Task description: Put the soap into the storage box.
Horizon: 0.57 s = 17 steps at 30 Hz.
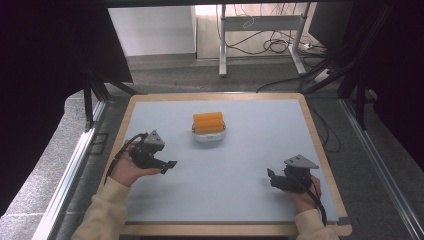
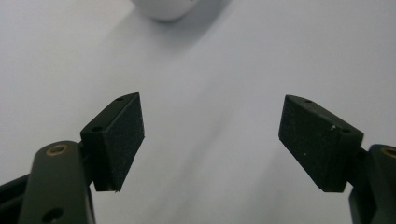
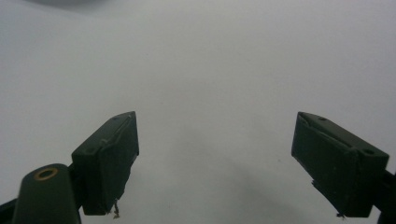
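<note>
Here, a pale blue mat (image 1: 225, 170) covers a wood-edged table (image 1: 320, 150). A white bowl (image 1: 209, 134) stands on the mat toward the far middle, with an orange block (image 1: 208, 122) resting across its top. The left gripper (image 1: 169, 166) is held in the left hand (image 1: 131, 169) at the mat's left side, near the bowl but apart from it. In the left gripper view, its jaws stand wide apart with nothing between the pads (image 2: 122, 140), and the bowl's (image 2: 163, 8) lower edge sits at the top of the frame. The right gripper (image 1: 272, 179) is held in the right hand (image 1: 303, 196) near the mat's right front, well apart from the bowl. In the right gripper view, its jaws also stand wide apart over bare mat (image 3: 210, 70), gripping nothing.
</note>
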Motion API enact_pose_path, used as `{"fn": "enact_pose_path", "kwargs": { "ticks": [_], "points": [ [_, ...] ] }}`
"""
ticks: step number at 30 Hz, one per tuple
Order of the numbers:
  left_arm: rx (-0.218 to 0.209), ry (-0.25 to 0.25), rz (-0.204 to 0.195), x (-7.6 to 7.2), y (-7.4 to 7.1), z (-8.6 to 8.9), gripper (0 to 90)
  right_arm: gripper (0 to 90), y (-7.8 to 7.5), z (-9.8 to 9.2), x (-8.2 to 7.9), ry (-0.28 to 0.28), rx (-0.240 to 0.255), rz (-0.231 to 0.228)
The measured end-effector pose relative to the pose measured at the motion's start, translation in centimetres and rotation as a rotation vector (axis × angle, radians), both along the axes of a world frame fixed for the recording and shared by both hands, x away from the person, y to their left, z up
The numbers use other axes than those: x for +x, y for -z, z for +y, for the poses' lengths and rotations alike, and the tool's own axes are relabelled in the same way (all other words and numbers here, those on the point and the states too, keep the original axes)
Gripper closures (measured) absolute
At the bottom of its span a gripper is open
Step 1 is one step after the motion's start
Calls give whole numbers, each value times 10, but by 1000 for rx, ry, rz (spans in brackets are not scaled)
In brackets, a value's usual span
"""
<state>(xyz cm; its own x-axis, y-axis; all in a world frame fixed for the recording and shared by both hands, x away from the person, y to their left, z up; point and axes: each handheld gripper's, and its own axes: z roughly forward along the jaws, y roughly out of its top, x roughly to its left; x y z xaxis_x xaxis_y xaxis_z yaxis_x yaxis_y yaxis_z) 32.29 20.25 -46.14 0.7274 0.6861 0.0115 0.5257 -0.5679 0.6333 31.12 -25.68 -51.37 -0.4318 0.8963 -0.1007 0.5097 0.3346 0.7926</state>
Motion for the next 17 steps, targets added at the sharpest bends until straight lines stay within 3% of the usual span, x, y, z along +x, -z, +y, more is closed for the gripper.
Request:
{"fn": "enact_pose_path", "kwargs": {
  "ticks": [3,6,10,17],
  "points": [
    [-8,-29,10,-5,10,6,222,152,1,0,0,0,-2,-1],
    [16,-34,22,-7,15,10,212,152,0,1,0,-2,-3,-7],
    [-26,-69,-8,-13,13,18,228,152,0,0,-1,1,1,-12],
    [-75,-87,-27,-17,6,22,230,152,-1,1,-1,-3,2,-21]
  ]
}}
